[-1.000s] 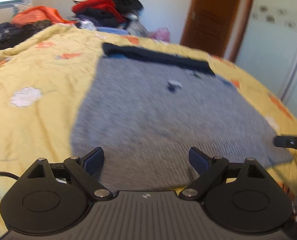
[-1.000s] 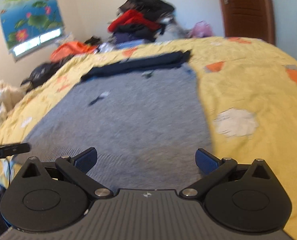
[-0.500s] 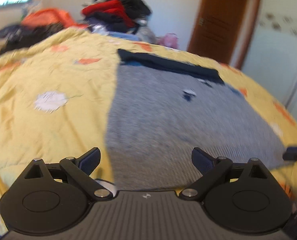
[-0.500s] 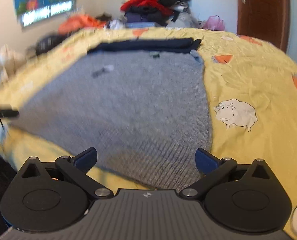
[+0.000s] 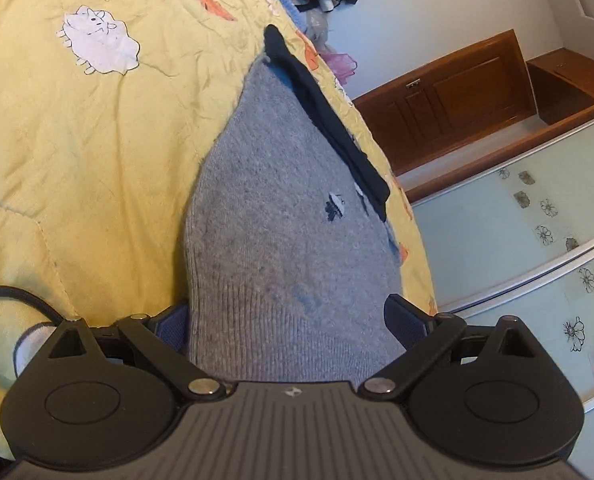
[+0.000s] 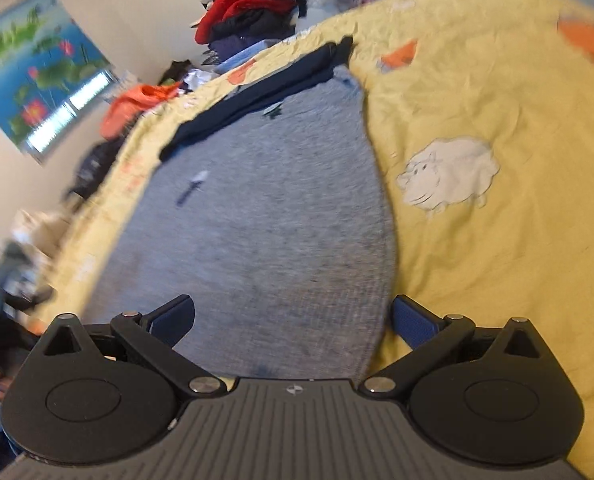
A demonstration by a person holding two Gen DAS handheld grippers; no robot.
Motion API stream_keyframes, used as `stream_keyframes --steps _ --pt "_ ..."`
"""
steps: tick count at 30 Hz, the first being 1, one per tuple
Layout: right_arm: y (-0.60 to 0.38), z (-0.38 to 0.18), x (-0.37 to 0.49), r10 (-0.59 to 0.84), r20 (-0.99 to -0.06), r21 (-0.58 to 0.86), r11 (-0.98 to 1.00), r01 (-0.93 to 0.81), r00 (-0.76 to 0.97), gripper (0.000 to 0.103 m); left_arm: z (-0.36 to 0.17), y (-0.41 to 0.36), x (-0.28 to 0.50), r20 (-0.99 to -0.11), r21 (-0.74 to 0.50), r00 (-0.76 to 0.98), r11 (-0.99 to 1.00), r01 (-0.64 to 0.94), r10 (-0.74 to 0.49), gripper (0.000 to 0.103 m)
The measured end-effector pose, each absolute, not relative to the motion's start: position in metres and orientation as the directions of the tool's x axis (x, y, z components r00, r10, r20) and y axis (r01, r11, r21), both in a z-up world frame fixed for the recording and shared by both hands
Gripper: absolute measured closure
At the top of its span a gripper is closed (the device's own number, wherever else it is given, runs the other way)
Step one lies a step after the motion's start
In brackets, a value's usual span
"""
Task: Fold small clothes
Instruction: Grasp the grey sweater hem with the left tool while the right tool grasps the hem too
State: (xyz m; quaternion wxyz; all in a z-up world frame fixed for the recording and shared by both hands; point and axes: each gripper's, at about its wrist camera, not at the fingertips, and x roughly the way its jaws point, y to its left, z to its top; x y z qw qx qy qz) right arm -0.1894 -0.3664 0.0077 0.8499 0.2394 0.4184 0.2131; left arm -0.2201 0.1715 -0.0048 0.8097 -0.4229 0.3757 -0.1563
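Both tongs have rolled and slid outward since the earlier frames, each now at a near hem corner of the grey knit sweater lying flat on the yellow bedspread. Left tongs have just been opening and stand wide astride the ribbed hem; right tongs gape wide too, empty. Soft, light, floppy knit: likely best pinched at the ribbed corners. A small dark chest emblem shows; no writing is legible.

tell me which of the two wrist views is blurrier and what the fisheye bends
Right wrist view: motion-smeared, the grey sweater, wall poster and clothes pile all soft. Left wrist view: sharp, the knit ribbing of the grey sweater readable, but the fisheye bows the wooden door and wardrobe panels and the scene sits tilted.
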Motion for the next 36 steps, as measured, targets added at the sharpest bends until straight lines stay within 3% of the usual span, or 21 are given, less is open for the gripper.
stream_keyframes --steps 3,5,7,11,12,21,25,28,33,36 --pt "-0.375 0.007 -0.182 0.606 -0.592 0.641 0.754 -0.145 0.531 0.0 -0.005 0.173 -0.216 -0.484 -0.804 0.644 0.592 -0.06 -0.592 0.007" --pt "-0.38 0.005 -0.18 0.627 -0.579 0.669 0.731 -0.136 0.521 0.0 -0.003 0.17 -0.213 -0.532 -0.761 0.631 0.645 -0.065 -0.565 0.03" --pt "-0.387 0.004 -0.18 0.645 -0.56 0.7 0.704 -0.12 0.52 0.0 -0.002 0.168 -0.211 -0.574 -0.72 0.62 0.691 -0.071 -0.534 0.059" --pt "-0.399 -0.001 -0.181 0.678 -0.516 0.757 0.647 -0.091 0.522 0.0 -0.008 0.179 -0.21 -0.601 -0.709 0.605 0.698 -0.102 -0.523 0.082" --pt "-0.401 -0.002 -0.182 0.685 -0.506 0.767 0.636 -0.091 0.525 0.0 -0.009 0.179 -0.211 -0.623 -0.685 0.602 0.72 -0.112 -0.499 0.098" --pt "-0.411 -0.005 -0.178 0.674 -0.492 0.788 0.614 -0.047 0.552 0.0 -0.008 0.177 -0.213 -0.632 -0.648 0.608 0.758 -0.075 -0.481 0.098" --pt "-0.396 -0.009 -0.17 0.739 -0.467 0.816 0.572 -0.084 0.486 0.0 -0.016 0.18 -0.207 -0.603 -0.716 0.581 0.692 -0.092 -0.547 0.095" --pt "-0.388 -0.009 -0.169 0.75 -0.478 0.808 0.58 -0.106 0.458 0.008 -0.027 0.188 -0.205 -0.557 -0.781 0.572 0.614 -0.114 -0.602 0.094" --pt "-0.399 -0.014 -0.175 0.743 -0.479 0.815 0.574 -0.076 0.467 0.033 -0.038 0.201 -0.209 -0.511 -0.835 0.56 0.531 -0.143 -0.653 0.094" --pt "-0.402 -0.016 -0.179 0.744 -0.473 0.817 0.571 -0.081 0.471 0.036 -0.036 0.2 -0.209 -0.52 -0.827 0.555 0.545 -0.137 -0.649 0.094"
